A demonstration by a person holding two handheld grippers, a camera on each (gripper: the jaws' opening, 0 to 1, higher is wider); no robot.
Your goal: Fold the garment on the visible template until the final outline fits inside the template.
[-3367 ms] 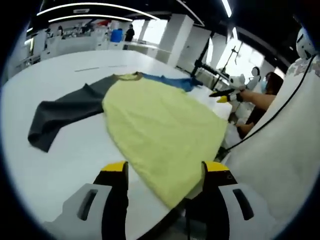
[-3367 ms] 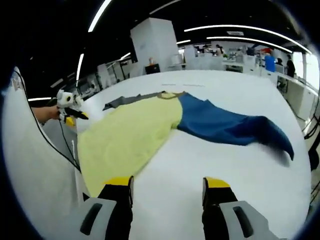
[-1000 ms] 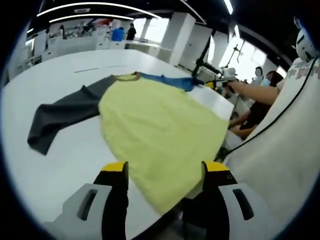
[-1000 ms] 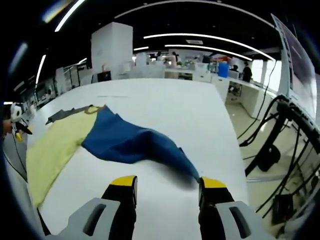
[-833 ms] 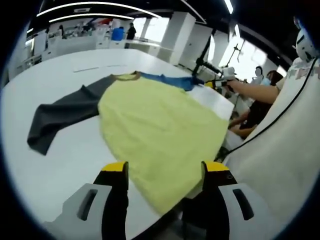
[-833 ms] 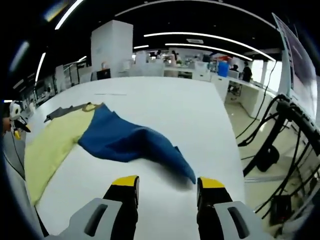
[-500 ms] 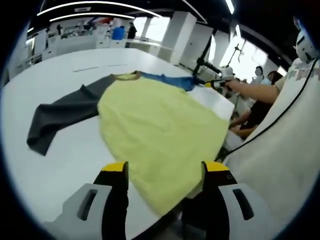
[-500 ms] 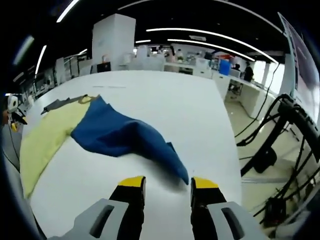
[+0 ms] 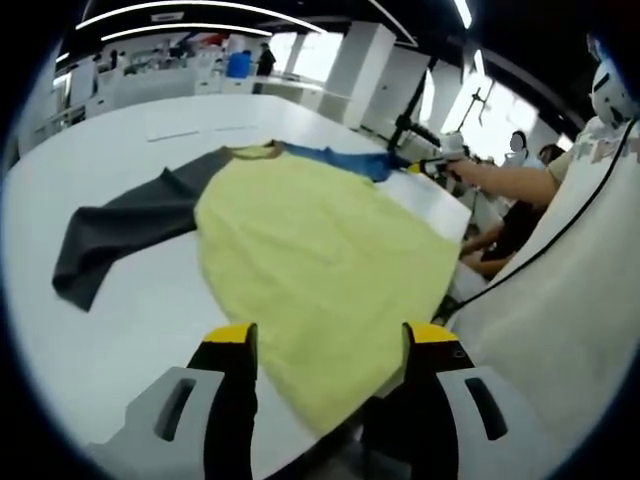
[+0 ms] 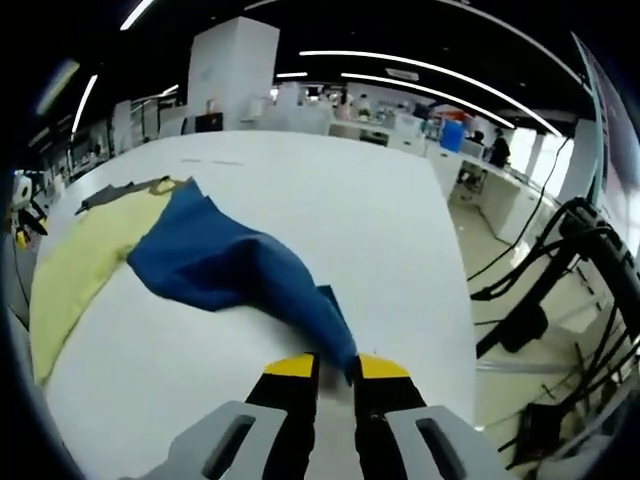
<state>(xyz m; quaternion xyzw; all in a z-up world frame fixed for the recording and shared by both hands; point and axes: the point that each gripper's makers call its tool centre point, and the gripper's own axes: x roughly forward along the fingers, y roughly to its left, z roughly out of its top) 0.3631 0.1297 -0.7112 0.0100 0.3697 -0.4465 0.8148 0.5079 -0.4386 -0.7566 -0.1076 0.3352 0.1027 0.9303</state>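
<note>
Right gripper (image 10: 335, 368) pinches the blue sleeve (image 10: 240, 275) tip on the white table (image 10: 330, 200); left gripper (image 9: 325, 340) hovers, jaws spread, over the yellow garment (image 9: 310, 260) hem.

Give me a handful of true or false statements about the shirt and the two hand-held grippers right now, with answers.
1. The right hand-held gripper is closed on the tip of the blue sleeve. True.
2. The left hand-held gripper grips the yellow body. False: its jaws stand open, holding nothing.
3. The grey sleeve is folded over the yellow body. False: it lies spread out on the table.
4. The yellow hem hangs over the table's edge. True.
</note>
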